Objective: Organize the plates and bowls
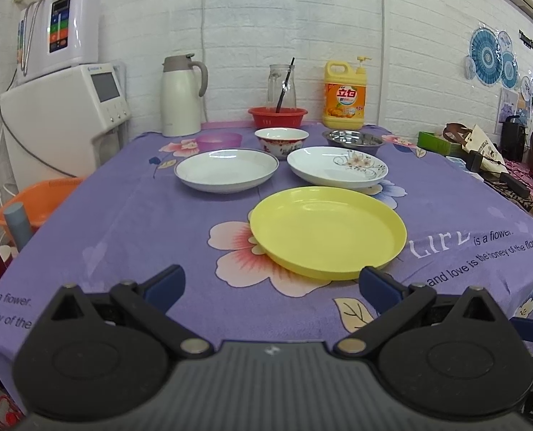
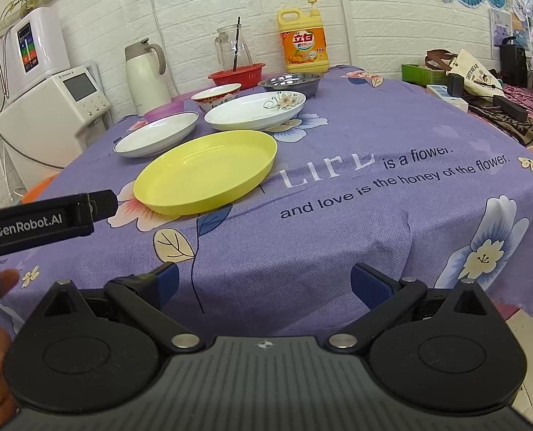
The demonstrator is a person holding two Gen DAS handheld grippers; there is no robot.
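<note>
Both the left gripper and right gripper hover with jaws spread wide and empty, short of the yellow plate nearest them on the surface. Its low rim may slip a pinch, and dragging it could bunch the cloth. Beyond lie a plain white plate and floral plate, both empty; behind, a patterned bowl, steel bowl and pink bowl show nothing inside.
</note>
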